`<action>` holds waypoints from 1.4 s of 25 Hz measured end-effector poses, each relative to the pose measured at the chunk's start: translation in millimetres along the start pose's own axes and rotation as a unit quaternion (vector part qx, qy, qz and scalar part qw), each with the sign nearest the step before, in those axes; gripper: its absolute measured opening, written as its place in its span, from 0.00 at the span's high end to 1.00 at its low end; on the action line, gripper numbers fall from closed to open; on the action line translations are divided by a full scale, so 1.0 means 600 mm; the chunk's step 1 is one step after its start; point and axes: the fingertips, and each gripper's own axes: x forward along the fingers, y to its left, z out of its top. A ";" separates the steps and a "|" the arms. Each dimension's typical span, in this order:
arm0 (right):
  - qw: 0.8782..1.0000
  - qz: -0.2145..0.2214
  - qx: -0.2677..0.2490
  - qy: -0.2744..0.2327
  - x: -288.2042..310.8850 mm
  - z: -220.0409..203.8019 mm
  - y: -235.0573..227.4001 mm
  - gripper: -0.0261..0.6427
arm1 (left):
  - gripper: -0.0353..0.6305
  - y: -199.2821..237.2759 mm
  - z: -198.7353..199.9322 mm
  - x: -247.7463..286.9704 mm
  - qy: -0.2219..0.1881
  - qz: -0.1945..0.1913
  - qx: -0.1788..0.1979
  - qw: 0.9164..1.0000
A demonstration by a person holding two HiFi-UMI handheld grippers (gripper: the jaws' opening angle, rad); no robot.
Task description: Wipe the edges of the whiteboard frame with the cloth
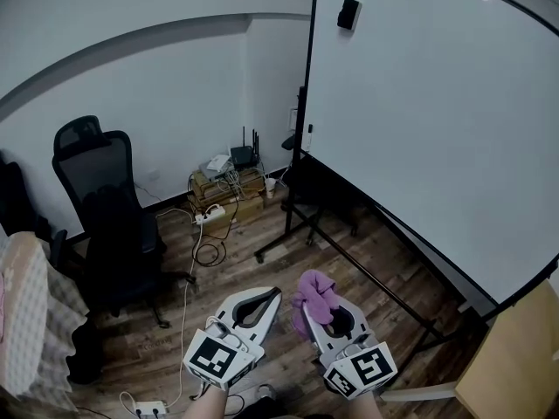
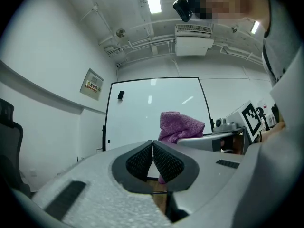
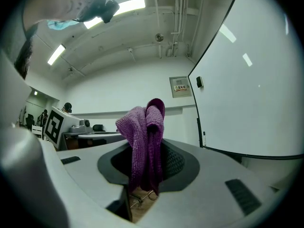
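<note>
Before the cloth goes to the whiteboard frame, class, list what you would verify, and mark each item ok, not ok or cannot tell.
1. Cloth gripped: ok; the purple cloth sits clamped in the jaws of the right gripper.
2. Enough cloth sticking out to wipe: ok; a fold stands above the jaws.
3. Free left gripper: ok; jaws together, nothing between them.
4. Cloth against the whiteboard frame: not ok; it is held well apart from it.
5. Where the frame is dirty: cannot tell.
</note>
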 end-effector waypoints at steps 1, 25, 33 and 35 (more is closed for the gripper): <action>1.000 -0.003 0.001 -0.002 0.013 0.000 0.002 0.79 | 0.92 0.013 0.000 -0.001 0.000 -0.001 0.001 1.000; 1.000 -0.006 -0.002 0.014 0.206 -0.018 -0.063 0.79 | 0.92 0.206 -0.029 0.084 -0.013 0.002 0.001 1.000; 1.000 0.003 0.002 0.014 0.300 -0.014 -0.153 0.79 | 0.92 0.281 -0.026 0.182 -0.005 0.006 -0.002 1.000; 1.000 0.006 0.001 0.016 0.321 -0.015 -0.176 0.79 | 0.92 0.301 -0.030 0.207 -0.008 0.008 0.000 1.000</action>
